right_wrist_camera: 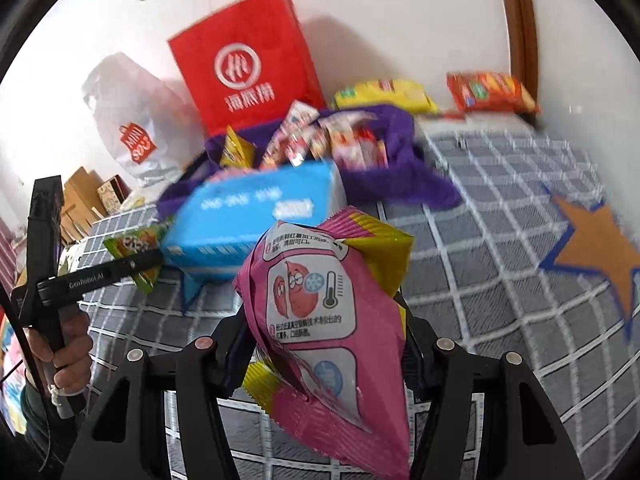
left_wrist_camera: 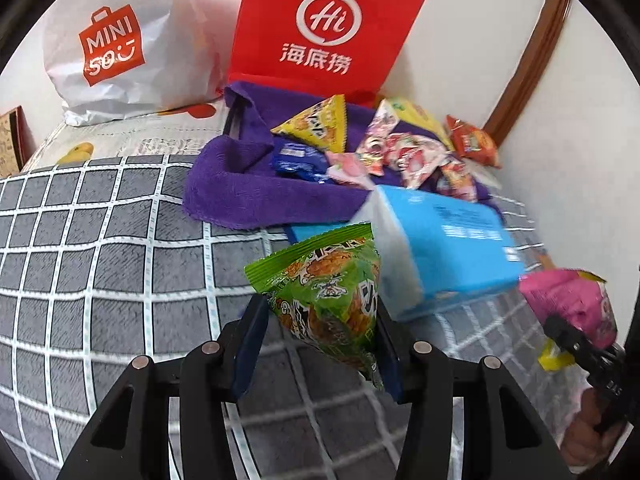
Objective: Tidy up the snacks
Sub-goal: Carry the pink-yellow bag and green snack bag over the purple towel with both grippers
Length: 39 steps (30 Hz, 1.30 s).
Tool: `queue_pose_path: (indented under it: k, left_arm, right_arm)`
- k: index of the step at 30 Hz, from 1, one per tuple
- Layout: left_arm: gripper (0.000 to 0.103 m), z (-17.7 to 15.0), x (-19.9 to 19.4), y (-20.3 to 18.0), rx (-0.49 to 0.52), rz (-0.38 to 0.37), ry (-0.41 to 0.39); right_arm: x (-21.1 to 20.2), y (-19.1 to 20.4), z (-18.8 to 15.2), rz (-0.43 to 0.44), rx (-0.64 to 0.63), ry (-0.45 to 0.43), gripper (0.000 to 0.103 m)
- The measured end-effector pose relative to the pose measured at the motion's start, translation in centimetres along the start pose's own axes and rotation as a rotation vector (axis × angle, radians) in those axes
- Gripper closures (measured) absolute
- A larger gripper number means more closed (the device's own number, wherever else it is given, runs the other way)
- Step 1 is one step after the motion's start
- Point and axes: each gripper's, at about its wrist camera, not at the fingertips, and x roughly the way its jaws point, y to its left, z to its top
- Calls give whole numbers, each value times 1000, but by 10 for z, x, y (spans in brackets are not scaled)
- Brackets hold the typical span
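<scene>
Left gripper [left_wrist_camera: 320, 344] jaws pinch a green snack packet [left_wrist_camera: 324, 292] above a grey checked bedcover [left_wrist_camera: 100, 240]. Right gripper [right_wrist_camera: 324, 344] jaws pinch a pink sweet-potato snack bag [right_wrist_camera: 320, 320]. Just beyond both sits a blue tissue pack [left_wrist_camera: 448, 248]. Behind, a purple towel [left_wrist_camera: 232, 188] holds loose snacks; a red "Hi" bag [left_wrist_camera: 328, 28] and a white "MINISO" bag [left_wrist_camera: 120, 40] stand against the wall

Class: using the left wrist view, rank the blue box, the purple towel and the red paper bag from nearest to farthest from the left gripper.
1. Blue box, just beyond the left gripper, to the right.
2. Purple towel, farther back, under the snack pile.
3. Red paper bag, upright against the back wall.
</scene>
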Motion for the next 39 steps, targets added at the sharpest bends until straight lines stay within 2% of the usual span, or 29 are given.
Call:
queue_pose_path:
  k: [9, 22, 28, 35, 39]
  left_arm:
    - [56, -9, -44, -24, 36, -39, -20]
    - [56, -8, -69, -65, 77, -70, -39]
    - [56, 3, -76, -77, 84, -85, -35]
    - [56, 25, -82, -82, 81, -117, -45]
    - [56, 45, -82, -85, 91, -102, -54]
  right_arm:
    - [-20, 31, 15, 4, -68, -44, 44]
    - [-41, 30, 29, 24, -32, -66, 44]
    - [-43, 33, 46, -23, -63, -68, 44]
    - [-41, 32, 68, -13, -60, -76, 44]
    - [-33, 32, 90, -7, -51, -80, 44]
